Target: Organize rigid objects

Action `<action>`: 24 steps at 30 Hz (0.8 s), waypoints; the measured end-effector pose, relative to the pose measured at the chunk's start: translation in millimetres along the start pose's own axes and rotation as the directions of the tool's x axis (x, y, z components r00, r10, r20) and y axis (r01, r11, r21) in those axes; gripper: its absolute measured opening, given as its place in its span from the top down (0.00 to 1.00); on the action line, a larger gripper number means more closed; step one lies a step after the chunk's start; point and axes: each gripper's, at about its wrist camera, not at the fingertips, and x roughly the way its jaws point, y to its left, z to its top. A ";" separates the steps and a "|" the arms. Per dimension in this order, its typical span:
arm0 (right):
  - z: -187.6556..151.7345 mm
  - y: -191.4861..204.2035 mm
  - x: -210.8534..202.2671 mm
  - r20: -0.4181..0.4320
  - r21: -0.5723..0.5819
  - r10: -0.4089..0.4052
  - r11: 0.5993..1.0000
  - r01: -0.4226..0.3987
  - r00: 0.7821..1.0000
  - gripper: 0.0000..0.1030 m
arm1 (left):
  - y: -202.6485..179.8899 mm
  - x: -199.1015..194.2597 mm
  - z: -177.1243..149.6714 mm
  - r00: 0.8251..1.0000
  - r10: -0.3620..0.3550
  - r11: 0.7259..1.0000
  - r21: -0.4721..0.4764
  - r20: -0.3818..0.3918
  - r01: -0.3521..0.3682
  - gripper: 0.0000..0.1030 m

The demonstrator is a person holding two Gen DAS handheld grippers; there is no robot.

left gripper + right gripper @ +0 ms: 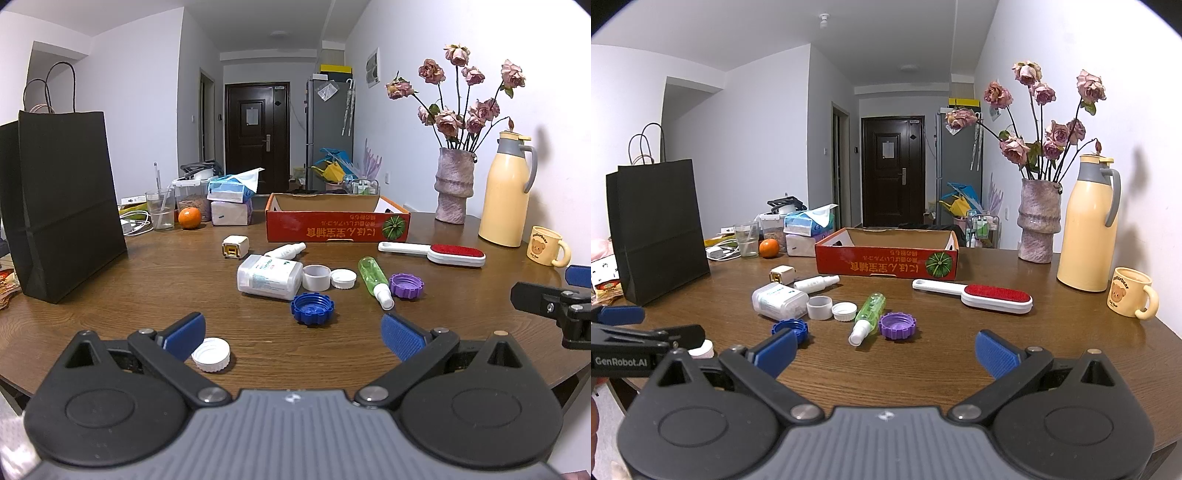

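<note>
Brown wood of the bench (110, 295) strewn mid-surface with small rigid things, none yet in the red cardboard box (336, 225) toward the far edge. Left gripper (291, 334) and right gripper (884, 352) both hovering over the near edge, jaws spread wide, grasping nothing.

Risks, judged from the layout:

- Round caps rolling. Blue cap (312, 303) lying open side up near the middle; purple cap (406, 285) just beside the nozzle of the green spray bottle (375, 280). Pinched off-centre, likely to squirt out sideways and roll.
- White cap (211, 354) close to the near edge, just beside the left finger (184, 334). Easily nudged off the bench by a careless descent.
- Green spray bottle on its side, smooth and cylindrical. Gripped across the round body, prone to twisting or slipping; likewise the small white bottle (285, 251).
- Crowding. White tub (269, 277), white cup (316, 277) and small white lid (343, 277) packed close, possibly touching. Reaching for one likely to shove the neighbours.
- Lint brush (439, 253) long and unbalanced. Held by the handle end, apt to droop and catch the box wall.
- Grippers near each other over the near edge, so collision possible if both aimed at the central cluster.
- Vase of dried roses (454, 184), yellow flask (504, 192) and bear mug (546, 245) at the right edge: tippable by a wide swing toward the box.
</note>
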 end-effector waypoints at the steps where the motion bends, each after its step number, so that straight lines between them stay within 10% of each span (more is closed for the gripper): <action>1: -0.1 0.1 0.0 0.000 0.000 -0.001 1.000 0.001 1.000 0.00 | 0.3 -0.4 0.3 1.000 0.001 1.000 0.000 0.000 -0.001 0.00; 24: 2.5 -1.1 -2.9 0.002 -0.002 0.002 1.000 -0.002 1.000 0.00 | 0.1 -3.9 4.7 1.000 0.001 1.000 -0.003 0.004 -0.001 0.00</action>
